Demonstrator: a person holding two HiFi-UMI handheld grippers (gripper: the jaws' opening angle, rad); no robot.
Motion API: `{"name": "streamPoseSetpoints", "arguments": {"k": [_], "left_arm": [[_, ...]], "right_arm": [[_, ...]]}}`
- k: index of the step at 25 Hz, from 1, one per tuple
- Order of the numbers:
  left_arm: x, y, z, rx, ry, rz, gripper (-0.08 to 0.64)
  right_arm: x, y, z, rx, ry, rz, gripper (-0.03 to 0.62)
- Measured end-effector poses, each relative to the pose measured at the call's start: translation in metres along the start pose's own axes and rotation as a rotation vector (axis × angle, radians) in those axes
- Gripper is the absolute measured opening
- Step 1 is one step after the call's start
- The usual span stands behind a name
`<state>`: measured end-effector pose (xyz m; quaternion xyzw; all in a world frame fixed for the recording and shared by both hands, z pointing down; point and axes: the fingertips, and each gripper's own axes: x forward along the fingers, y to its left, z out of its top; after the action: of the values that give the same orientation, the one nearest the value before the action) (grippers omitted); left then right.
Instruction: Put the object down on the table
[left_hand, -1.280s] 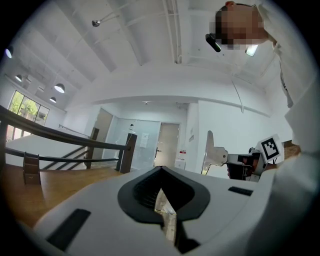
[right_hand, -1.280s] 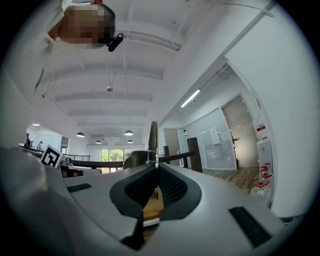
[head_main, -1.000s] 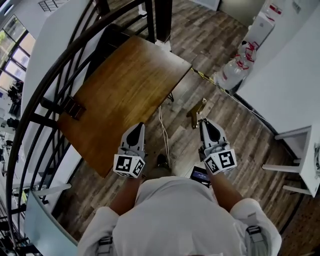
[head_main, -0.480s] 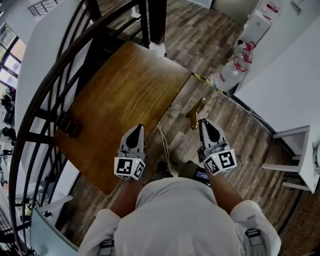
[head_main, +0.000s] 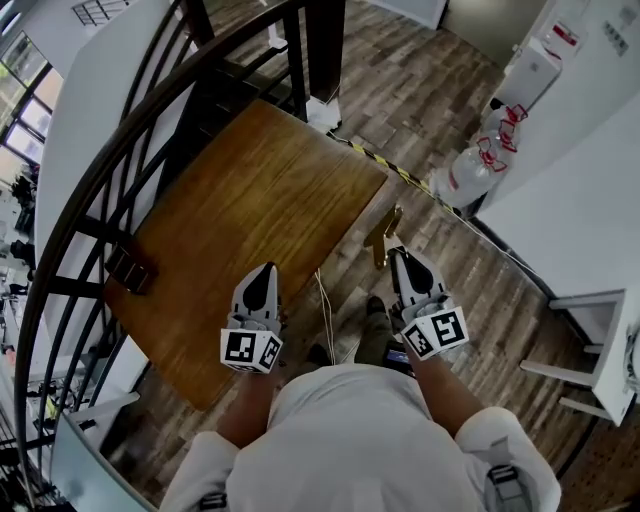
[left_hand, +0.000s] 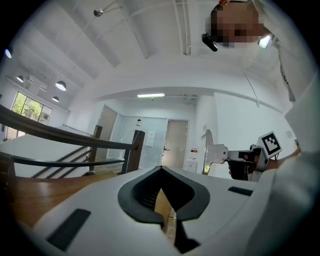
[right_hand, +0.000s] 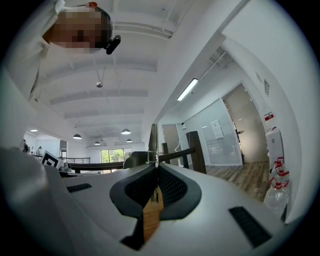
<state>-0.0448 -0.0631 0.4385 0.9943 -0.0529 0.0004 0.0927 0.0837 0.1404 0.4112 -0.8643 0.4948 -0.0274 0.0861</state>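
Observation:
My right gripper (head_main: 397, 254) is shut on a flat metal bracket (head_main: 384, 234), which sticks out past the jaw tips above the wooden floor, right of the table. In the right gripper view the bracket (right_hand: 155, 142) stands edge-on as a thin plate between the closed jaws of that gripper (right_hand: 156, 169). The left gripper view shows the bracket (left_hand: 212, 153) side-on at the right. My left gripper (head_main: 263, 273) hovers over the near corner of the brown wooden table (head_main: 250, 190). It is the left gripper (left_hand: 161, 173) with its jaws shut and nothing held.
A black curved stair railing (head_main: 120, 140) runs along the table's left and far sides. Water bottles (head_main: 478, 160) stand by the white wall at right. Yellow-black tape (head_main: 400, 173) and a white cable (head_main: 325, 300) lie on the floor. A white table's legs (head_main: 580, 340) show at far right.
The head view has shifted, and both grippers now sit a little lower in it, nearer the body. The right gripper still holds the bracket.

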Motion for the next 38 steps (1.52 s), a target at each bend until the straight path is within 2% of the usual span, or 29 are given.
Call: {"name": "streamPoseSetpoints", "arguments": {"k": [7, 13, 19, 23, 27, 32, 38], "left_arm": [[0.068, -0.021, 0.016, 0.015, -0.009, 0.119, 0.015], [0.111, -0.036, 0.021, -0.009, -0.023, 0.234, 0.015], [0.140, -0.053, 0.022, 0.011, -0.021, 0.310, 0.015], [0.151, -0.043, 0.023, 0.033, -0.007, 0.344, 0.015], [0.165, -0.019, 0.013, 0.009, -0.011, 0.378, 0.015], [0.179, 0.018, 0.012, -0.007, -0.011, 0.400, 0.015], [0.186, 0.073, 0.009, -0.020, -0.023, 0.468, 0.015]], "right_arm": [[0.048, -0.083, 0.024, 0.023, -0.002, 0.104, 0.025], [0.081, -0.146, 0.045, 0.033, -0.005, 0.205, 0.025], [0.109, -0.188, 0.038, 0.090, 0.025, 0.283, 0.025], [0.136, -0.193, 0.025, 0.129, 0.067, 0.321, 0.025], [0.165, -0.189, 0.014, 0.117, 0.108, 0.379, 0.025], [0.209, -0.173, 0.000, 0.138, 0.154, 0.418, 0.025], [0.271, -0.151, -0.009, 0.103, 0.199, 0.480, 0.026]]}}
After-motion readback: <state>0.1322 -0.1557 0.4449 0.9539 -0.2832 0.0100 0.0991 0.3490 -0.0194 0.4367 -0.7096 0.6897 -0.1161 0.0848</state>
